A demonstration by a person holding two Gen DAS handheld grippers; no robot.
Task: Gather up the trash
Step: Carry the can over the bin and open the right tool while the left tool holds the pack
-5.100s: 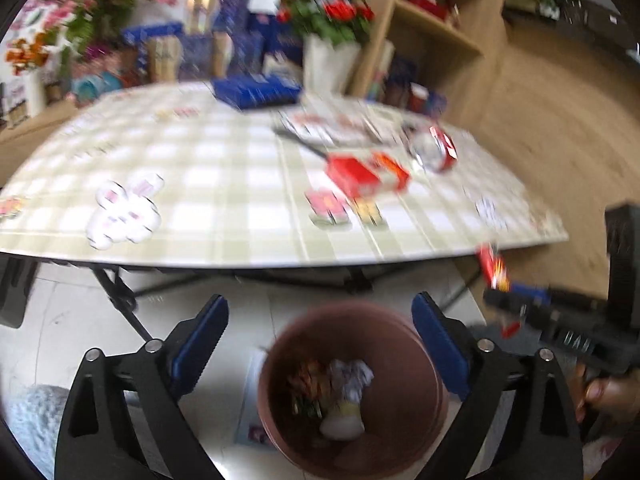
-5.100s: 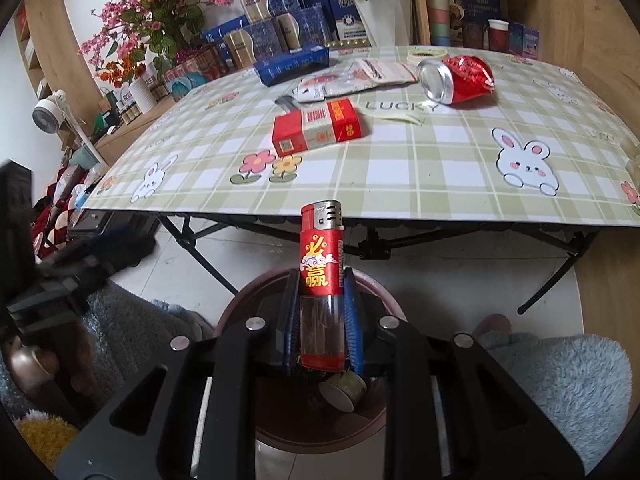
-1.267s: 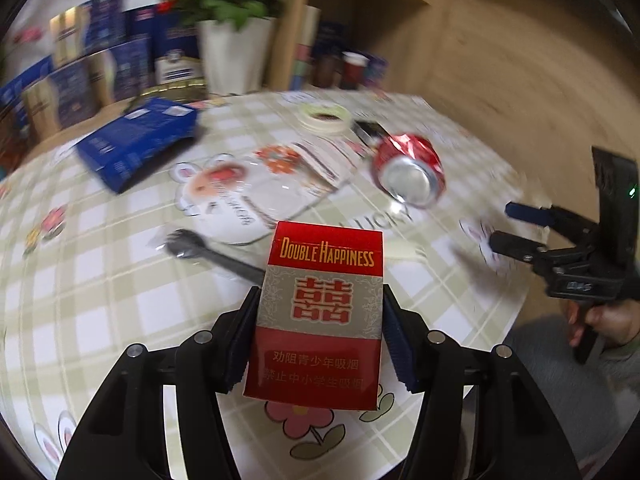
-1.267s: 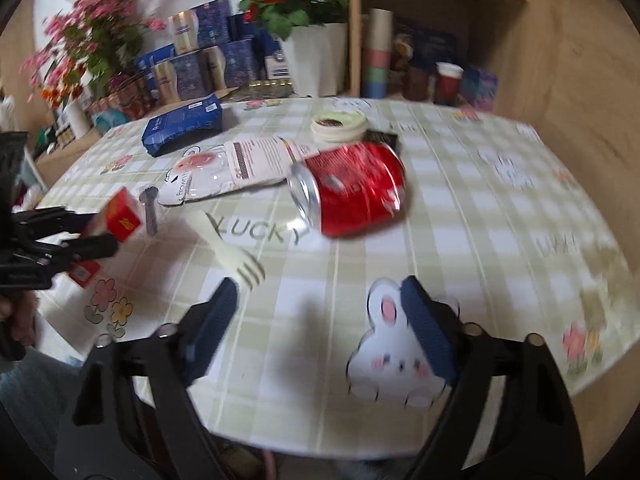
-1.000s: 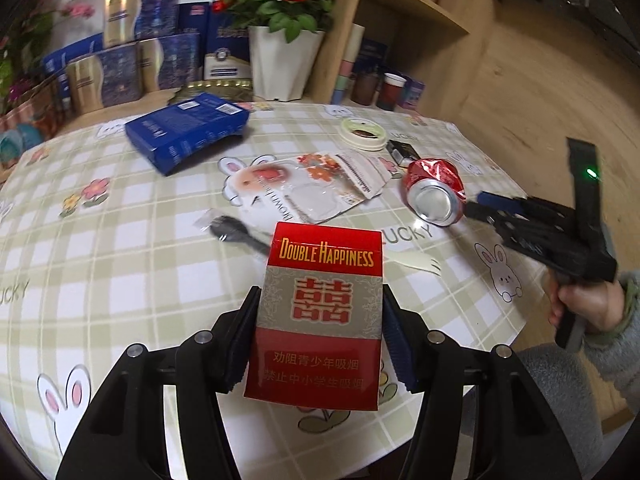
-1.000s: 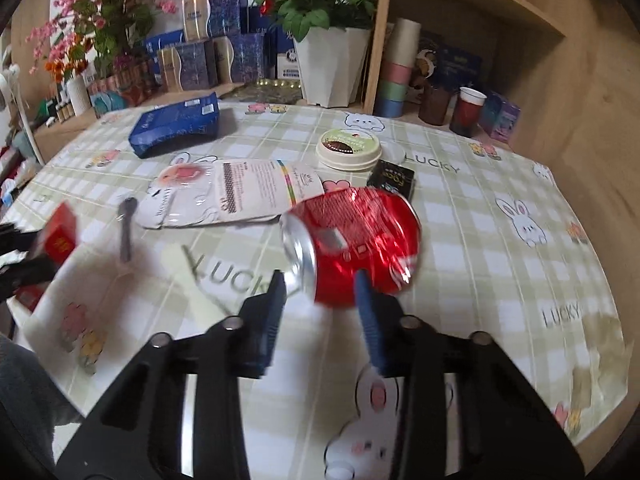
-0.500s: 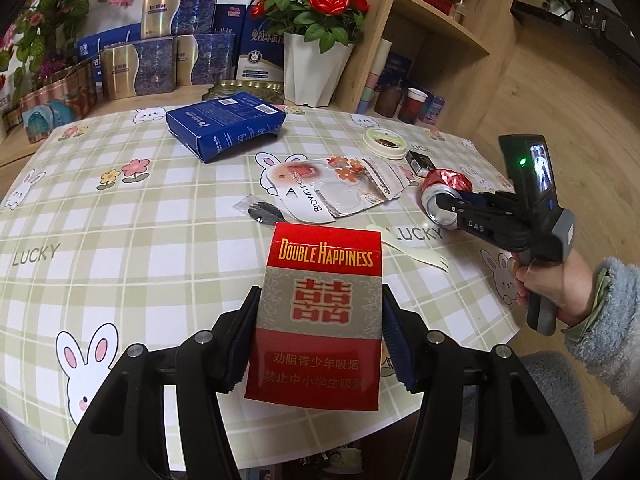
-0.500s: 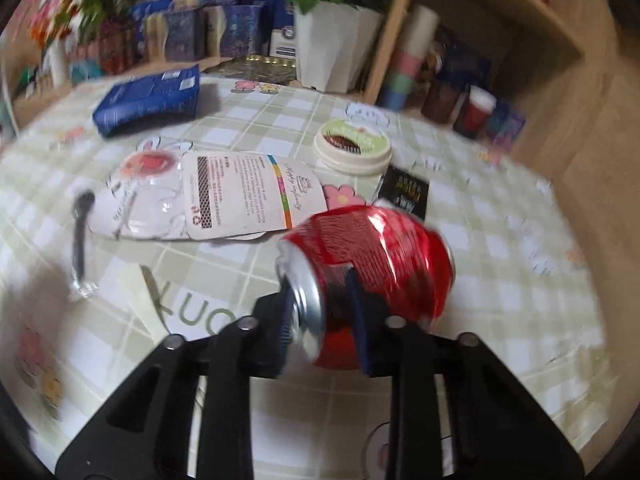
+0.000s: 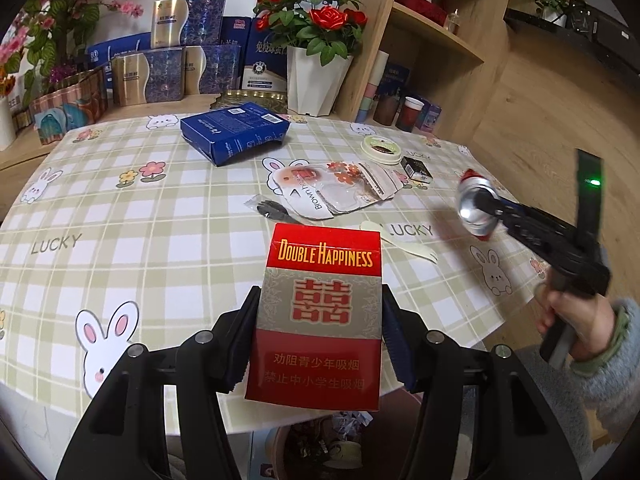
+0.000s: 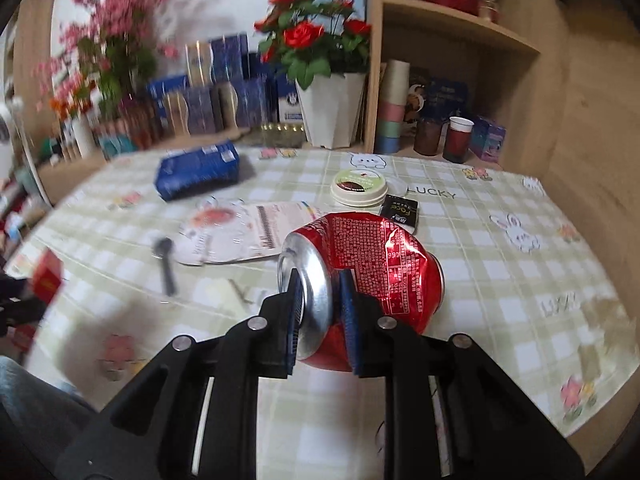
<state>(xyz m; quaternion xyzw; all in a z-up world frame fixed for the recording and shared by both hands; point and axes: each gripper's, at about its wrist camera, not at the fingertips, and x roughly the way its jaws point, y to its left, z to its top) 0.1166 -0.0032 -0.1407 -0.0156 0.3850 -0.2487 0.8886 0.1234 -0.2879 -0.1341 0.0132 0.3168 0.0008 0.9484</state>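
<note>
Can [image 10: 360,280] now clamped in right hand-held gripper [image 10: 320,312]; left [image 9: 318,344] still gripping cigarette pack [image 9: 320,316]

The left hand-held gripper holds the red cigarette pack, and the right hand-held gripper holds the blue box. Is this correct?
Not quite. The left hand-held gripper does hold the red cigarette pack, but the right hand-held gripper is shut on the crushed red can, as the right wrist view shows. The blue box lies on the table, untouched.
</note>
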